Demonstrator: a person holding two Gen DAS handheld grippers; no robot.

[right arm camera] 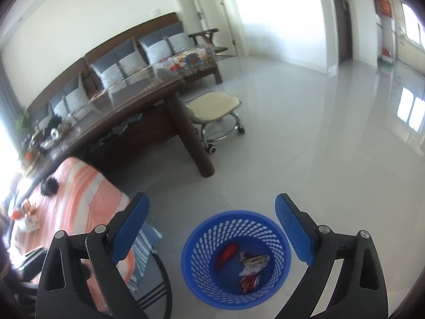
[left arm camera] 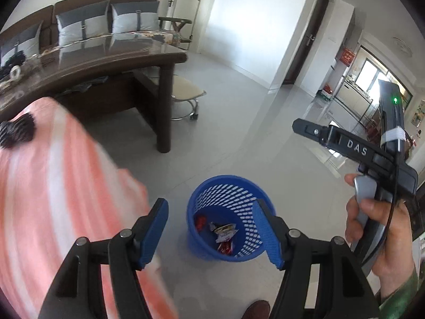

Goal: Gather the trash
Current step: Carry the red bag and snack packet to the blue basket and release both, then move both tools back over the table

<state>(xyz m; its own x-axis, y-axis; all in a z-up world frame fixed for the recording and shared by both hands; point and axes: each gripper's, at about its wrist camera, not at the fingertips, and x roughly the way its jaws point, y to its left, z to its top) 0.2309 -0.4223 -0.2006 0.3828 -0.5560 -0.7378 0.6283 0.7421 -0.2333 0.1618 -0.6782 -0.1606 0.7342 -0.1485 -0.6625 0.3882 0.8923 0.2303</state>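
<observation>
Trash is lying at the bottom of the round blue plastic mesh basket (right arm camera: pixel 235 259), which is standing on the pale tiled floor (right arm camera: pixel 305 146): a red wrapper (right arm camera: pixel 227 255) on the left, a crumpled white and brown packet (right arm camera: pixel 252 263) beside it, and a small red and white wrapper (right arm camera: pixel 249 283) nearer. The right gripper (right arm camera: pixel 212 239) is hanging above the basket with its blue pads standing wide apart and nothing between them. The left gripper (left arm camera: pixel 209 234) is also standing open and empty over the basket's near rim. To the left, an orange and white striped cloth (right arm camera: pixel 87 194) is covering a seat close to the basket, and further away a dark wooden table (right arm camera: pixel 148 101) is standing. I judge the risk small now: a low finger could be catching the light basket and tipping it, spilling the wrappers.
</observation>
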